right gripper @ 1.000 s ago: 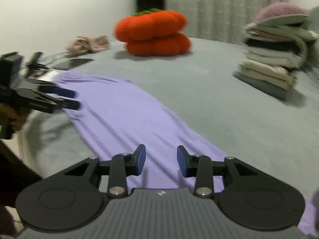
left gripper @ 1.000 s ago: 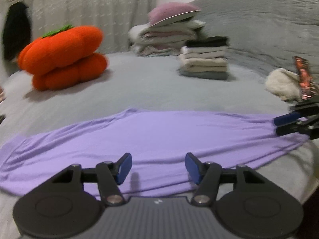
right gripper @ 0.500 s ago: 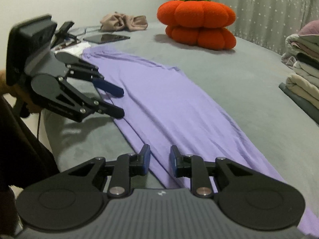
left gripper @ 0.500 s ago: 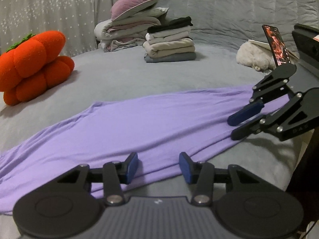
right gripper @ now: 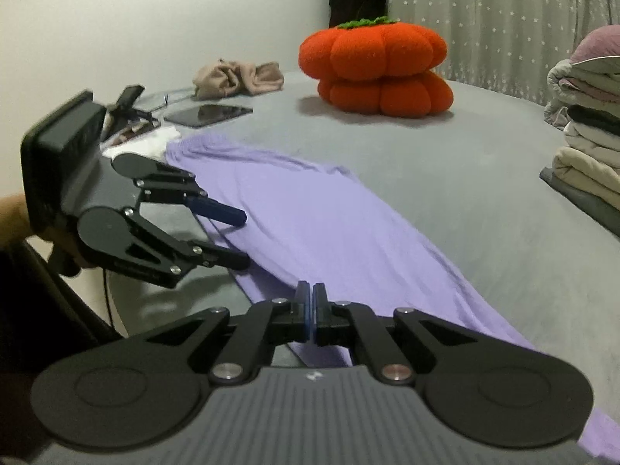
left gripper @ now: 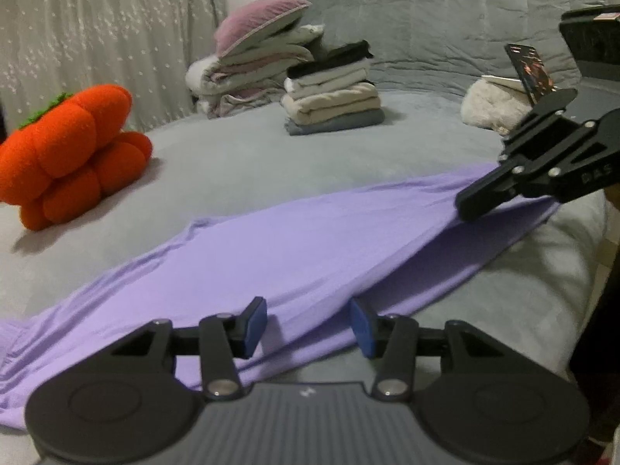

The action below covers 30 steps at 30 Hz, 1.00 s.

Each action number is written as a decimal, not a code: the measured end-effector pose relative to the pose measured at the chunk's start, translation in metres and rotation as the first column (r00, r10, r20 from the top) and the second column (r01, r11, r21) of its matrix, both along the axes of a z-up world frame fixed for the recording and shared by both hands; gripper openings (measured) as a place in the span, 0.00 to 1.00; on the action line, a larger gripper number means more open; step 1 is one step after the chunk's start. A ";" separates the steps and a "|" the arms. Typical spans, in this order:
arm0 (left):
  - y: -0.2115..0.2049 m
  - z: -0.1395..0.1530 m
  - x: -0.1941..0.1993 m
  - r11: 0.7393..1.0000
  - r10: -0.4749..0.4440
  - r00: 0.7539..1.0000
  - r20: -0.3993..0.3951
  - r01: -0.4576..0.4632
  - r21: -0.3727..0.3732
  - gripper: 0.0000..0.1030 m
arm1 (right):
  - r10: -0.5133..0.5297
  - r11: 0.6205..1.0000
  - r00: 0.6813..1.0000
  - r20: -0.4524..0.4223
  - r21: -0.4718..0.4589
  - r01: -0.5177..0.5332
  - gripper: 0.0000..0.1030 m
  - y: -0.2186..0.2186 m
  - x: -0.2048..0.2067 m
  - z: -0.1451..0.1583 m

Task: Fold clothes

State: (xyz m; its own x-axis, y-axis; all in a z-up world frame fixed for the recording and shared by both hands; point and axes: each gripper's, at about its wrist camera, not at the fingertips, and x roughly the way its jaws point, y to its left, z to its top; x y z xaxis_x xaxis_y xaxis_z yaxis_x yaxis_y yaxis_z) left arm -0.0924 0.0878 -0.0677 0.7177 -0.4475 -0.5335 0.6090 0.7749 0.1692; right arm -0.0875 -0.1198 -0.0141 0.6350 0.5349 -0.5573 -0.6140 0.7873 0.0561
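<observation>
Purple garment (left gripper: 290, 248) lying stretched across grey bed (left gripper: 240, 162), running 8 to 2 o'clock in left wrist view. Left gripper (left gripper: 306, 325) hovering half open over near hem, nothing pinched, likely lining up grab. Right gripper (left gripper: 471, 205) at 3 o'clock, clamped on raised cloth edge, lifting for fold.

Right wrist view: right gripper (right gripper: 311, 310) pads pressed together; cloth between them hard to make out. Left gripper (right gripper: 240, 236) at 9 o'clock, gaping; garment's near end cut off.

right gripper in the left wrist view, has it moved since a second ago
Yes. The right gripper has come in from the picture's right edge toward the folded clothes stack, and is now shut on the lilac garment's lifted edge.
</observation>
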 end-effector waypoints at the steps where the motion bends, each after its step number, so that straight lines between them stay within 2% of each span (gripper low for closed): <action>1: 0.000 0.000 0.001 1.000 0.013 1.000 0.007 -0.013 0.007 0.46 | 0.002 1.000 1.000 -0.001 0.004 -0.002 0.00 0.000 0.000 0.001; 2: 0.001 0.000 0.002 0.999 0.025 1.000 0.012 -0.025 0.020 0.41 | 0.004 1.000 1.000 -0.001 0.007 -0.004 0.00 -0.001 0.000 0.001; 3: 0.003 0.000 0.002 0.999 0.035 0.999 0.016 -0.035 0.032 0.29 | 0.006 1.000 1.000 -0.002 0.011 -0.006 0.00 -0.001 0.000 0.002; 4: 0.005 0.000 0.003 0.998 0.038 0.999 0.017 -0.039 0.043 0.10 | 0.008 1.000 1.000 -0.005 0.012 -0.008 0.00 -0.001 0.000 0.001; 5: 0.007 0.001 0.004 0.998 0.038 0.999 0.014 -0.039 0.052 0.01 | 0.012 1.000 1.000 -0.010 0.012 -0.012 0.00 -0.001 0.000 0.001; 11: 0.019 0.007 -0.002 0.996 -0.024 1.000 -0.007 0.024 0.083 0.00 | 0.049 0.999 0.998 -0.047 -0.010 -0.050 0.00 0.004 -0.002 -0.006; 15: 0.022 0.003 0.000 0.992 -0.047 0.997 -0.062 0.054 0.111 0.01 | 0.065 0.997 0.993 -0.094 -0.024 -0.068 0.00 0.006 -0.001 -0.015; 17: 0.023 0.003 0.001 0.991 -0.060 0.994 -0.091 0.070 0.112 0.05 | 0.065 0.997 0.991 -0.116 -0.039 -0.070 0.02 0.008 -0.001 -0.020; 20: 0.028 0.008 0.003 0.993 -0.084 0.984 -0.157 0.097 0.073 0.18 | 0.061 0.997 0.987 -0.146 -0.041 -0.068 0.12 0.008 -0.002 -0.025; 22: 0.035 0.010 0.004 0.993 -0.112 0.970 -0.214 0.119 0.022 0.38 | 0.044 0.999 0.986 -0.164 -0.010 -0.046 0.12 0.001 -0.004 -0.022; 24: 0.039 0.013 0.004 0.992 -0.128 0.960 -0.247 0.125 -0.029 0.48 | 0.008 1.000 0.985 -0.172 0.026 -0.004 0.12 -0.007 -0.009 -0.020; 27: 0.042 0.019 0.005 0.987 -0.145 0.959 -0.242 0.121 -0.109 0.49 | -0.075 0.992 0.984 -0.163 0.085 0.090 0.13 -0.023 -0.017 -0.017; 30: 0.041 0.024 0.009 0.976 -0.138 0.966 -0.220 0.095 -0.196 0.58 | -0.190 0.969 0.972 -0.138 0.134 0.209 0.18 -0.039 -0.025 -0.016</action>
